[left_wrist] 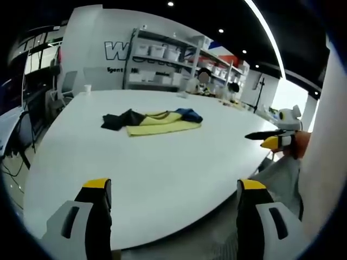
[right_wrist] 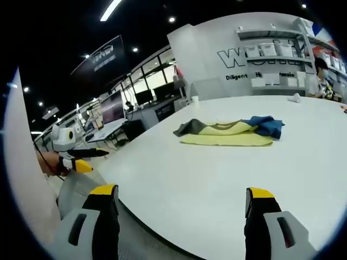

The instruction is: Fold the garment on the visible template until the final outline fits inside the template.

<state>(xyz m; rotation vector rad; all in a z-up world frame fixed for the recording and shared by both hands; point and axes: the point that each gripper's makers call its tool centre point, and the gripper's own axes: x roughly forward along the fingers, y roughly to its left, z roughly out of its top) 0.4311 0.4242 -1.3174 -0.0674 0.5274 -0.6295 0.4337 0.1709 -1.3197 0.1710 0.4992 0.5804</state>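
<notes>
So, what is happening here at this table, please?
A person holds a two-jaw gripper in each hand, at the near edge of a large white table. Both grippers are open and hold nothing: the left gripper and the right gripper point toward a garment in yellow, blue and dark grey. It lies crumpled, well away from both grippers, so no folding has begun. I cannot make out a template.

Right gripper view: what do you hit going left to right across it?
The other (left) gripper held at the table's edge → dark grey sleeve of the garment → yellow body of the garment → blue sleeve → small white cup on the white table → seated person at the far right.
</notes>
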